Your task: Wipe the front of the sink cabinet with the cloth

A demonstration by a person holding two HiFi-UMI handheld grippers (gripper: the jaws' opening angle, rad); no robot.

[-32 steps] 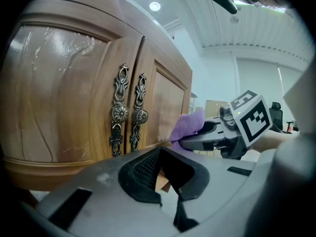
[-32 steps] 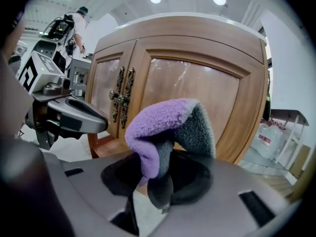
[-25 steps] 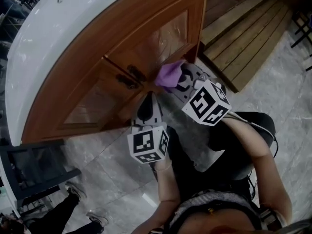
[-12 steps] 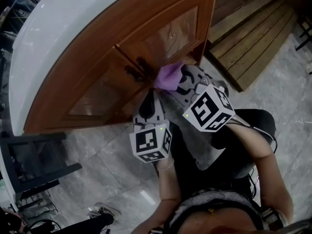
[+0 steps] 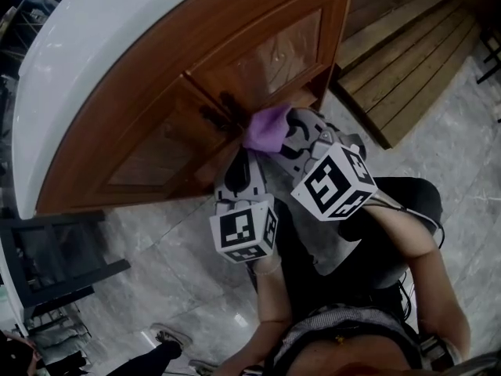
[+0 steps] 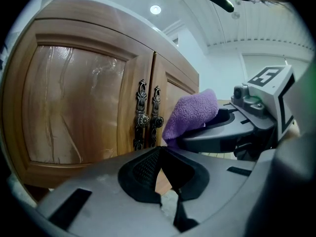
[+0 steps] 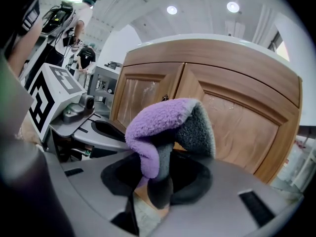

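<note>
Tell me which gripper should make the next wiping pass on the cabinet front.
Right. The right gripper is shut on the purple cloth, close to the cabinet front near the door handles. The left gripper is shut on nothing and sits lower, beside it.

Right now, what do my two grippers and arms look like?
The left gripper and right gripper are grey shells with black-lined jaws. Each carries a white cube with black square markers. A thin cable trails by the right forearm; both forearms are unsleeved.

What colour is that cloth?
The cloth is purple with a grey side, clearest in the right gripper view.
</note>
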